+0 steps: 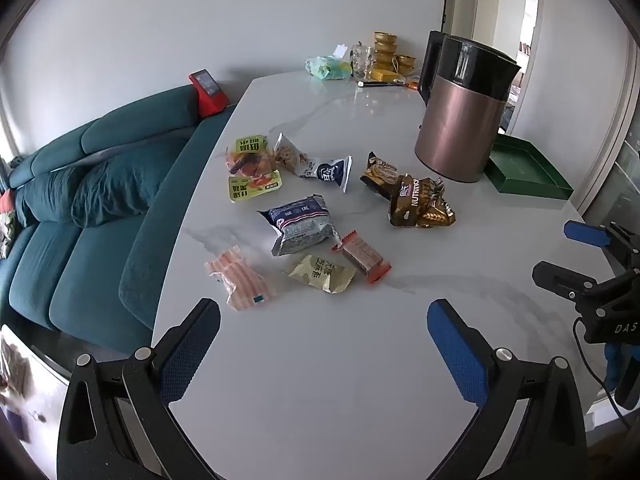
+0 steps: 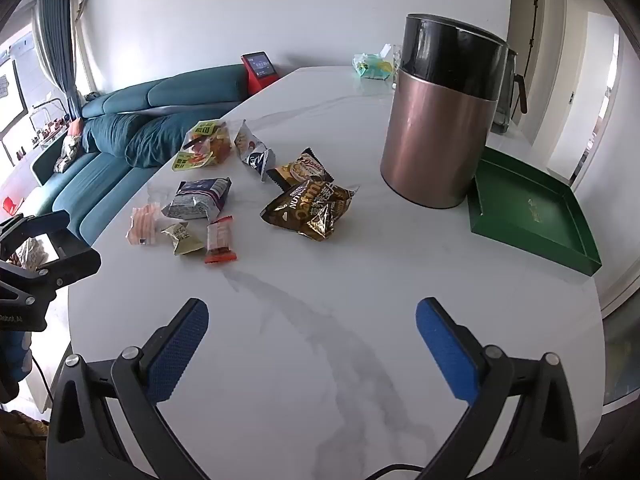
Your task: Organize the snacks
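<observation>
Several snack packets lie scattered on the white marble table (image 1: 320, 360): a pink striped packet (image 1: 240, 280), a pale yellow sachet (image 1: 322, 273), an orange-ended bar (image 1: 363, 258), a blue-grey bag (image 1: 298, 224), a gold-brown oat bag (image 1: 420, 202) and a yellow-green packet (image 1: 254, 168). An empty green tray (image 2: 528, 210) sits behind and right of them. My left gripper (image 1: 324, 328) hovers open over bare table, short of the packets. My right gripper (image 2: 312, 328) is open too, nothing between its fingers. The oat bag (image 2: 314, 208) lies ahead of it.
A tall copper-and-black kettle (image 2: 440, 120) stands beside the tray. Gold bowls (image 1: 386, 46), a glass and a tissue pack (image 1: 326, 68) crowd the table's far end. A teal sofa (image 1: 80, 220) runs along the left edge, with a red device (image 1: 208, 92) on it.
</observation>
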### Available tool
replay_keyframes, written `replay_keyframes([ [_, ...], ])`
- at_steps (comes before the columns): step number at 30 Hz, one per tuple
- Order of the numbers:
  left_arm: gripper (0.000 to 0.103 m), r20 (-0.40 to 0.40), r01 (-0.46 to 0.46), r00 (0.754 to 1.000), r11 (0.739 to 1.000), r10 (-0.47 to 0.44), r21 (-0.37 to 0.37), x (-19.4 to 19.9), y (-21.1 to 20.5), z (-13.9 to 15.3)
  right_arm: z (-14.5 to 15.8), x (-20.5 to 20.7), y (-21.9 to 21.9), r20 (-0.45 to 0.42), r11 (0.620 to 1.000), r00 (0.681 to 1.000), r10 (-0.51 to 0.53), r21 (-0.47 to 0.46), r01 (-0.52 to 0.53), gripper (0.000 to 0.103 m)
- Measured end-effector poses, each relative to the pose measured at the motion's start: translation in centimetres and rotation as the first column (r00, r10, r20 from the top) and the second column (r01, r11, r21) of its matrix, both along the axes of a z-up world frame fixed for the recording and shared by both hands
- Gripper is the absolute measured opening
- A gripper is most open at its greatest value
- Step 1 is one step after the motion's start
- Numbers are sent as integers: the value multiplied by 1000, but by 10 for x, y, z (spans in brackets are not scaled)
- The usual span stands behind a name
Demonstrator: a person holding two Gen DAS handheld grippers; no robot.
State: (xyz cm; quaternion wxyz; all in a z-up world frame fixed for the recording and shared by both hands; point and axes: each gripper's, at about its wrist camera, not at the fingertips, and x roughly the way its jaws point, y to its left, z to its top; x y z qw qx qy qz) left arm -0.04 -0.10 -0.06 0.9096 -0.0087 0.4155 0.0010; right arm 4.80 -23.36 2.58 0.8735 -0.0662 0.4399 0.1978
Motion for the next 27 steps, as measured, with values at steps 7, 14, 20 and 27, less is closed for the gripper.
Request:
replay_keyframes([
  [7, 102, -13, 14, 1000, 1000, -14, 2, -3, -9, -1, 0, 1, 0, -4, 1000, 1000, -2, -2, 2, 103],
  [14, 102, -30, -3, 1000, 1000, 2, -16, 5, -2, -5, -2, 2, -1, -6, 1000, 1000, -7, -4, 7, 103],
  [20, 102, -34, -2, 999, 1000, 2, -18, 6, -2, -8, -1, 4, -2, -11, 1000, 1000, -5, -7, 5, 103],
  [27, 102, -38, 1, 999, 1000, -2, -23, 7, -2, -10, -3, 4, -3, -13, 1000, 1000, -10, -10, 9, 103],
])
